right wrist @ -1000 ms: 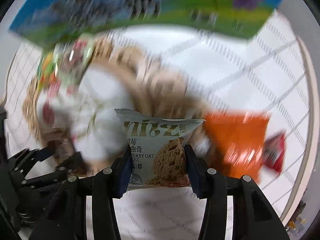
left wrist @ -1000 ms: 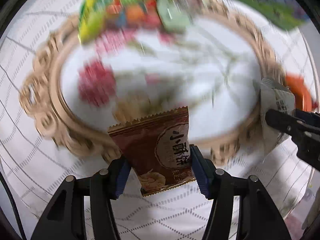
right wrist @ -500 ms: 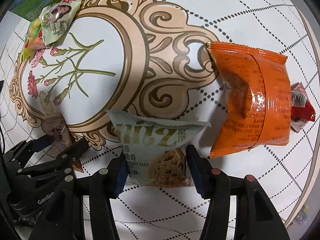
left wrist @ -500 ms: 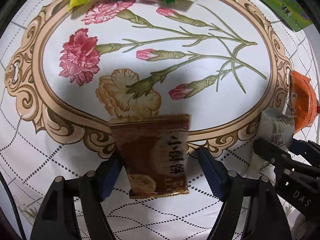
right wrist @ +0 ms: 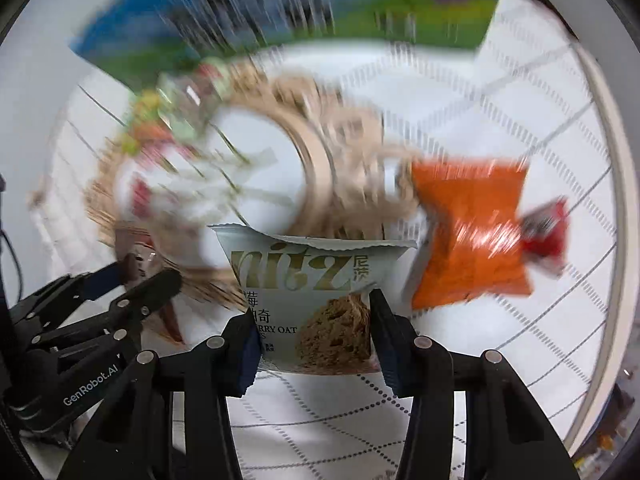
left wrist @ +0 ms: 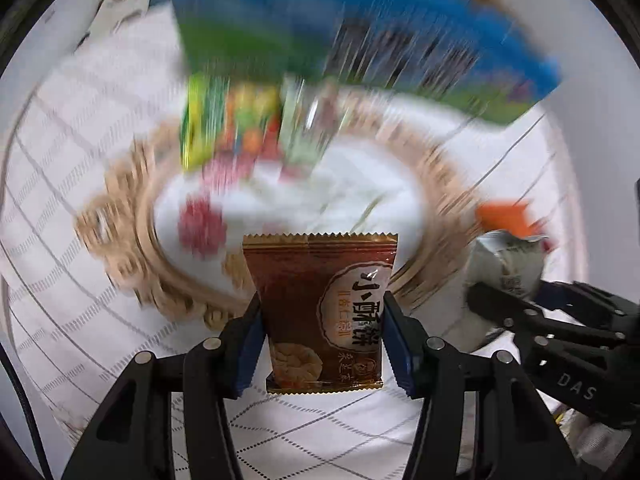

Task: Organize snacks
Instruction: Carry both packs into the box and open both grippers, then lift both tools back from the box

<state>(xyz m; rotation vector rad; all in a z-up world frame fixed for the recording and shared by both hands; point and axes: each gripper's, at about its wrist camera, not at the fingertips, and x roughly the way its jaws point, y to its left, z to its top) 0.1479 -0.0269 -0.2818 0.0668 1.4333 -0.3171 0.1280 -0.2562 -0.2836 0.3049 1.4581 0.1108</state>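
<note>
Motion blur smeared the tablecloth and the blue-green box beyond reading. The left gripper, jaws just closing, pinched a brown pastry packet. The right gripper, also just closing, pinched a pale "nitz" oat cookie packet, both held above the cloth.

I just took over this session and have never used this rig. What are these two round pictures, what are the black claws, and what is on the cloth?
Each picture comes from a fisheye camera on a hand-held two-finger gripper, looking along its fingers. One view shows the left gripper shut on a brown packet; the other shows the right gripper shut on a pale cookie packet. Its jaws have just been closing on it, as have the left's. Each gripper also appears at the edge of the other's view. On the patterned tablecloth lie an orange bag, a small red packet, blurred colourful candy and a blue-green box.
</note>
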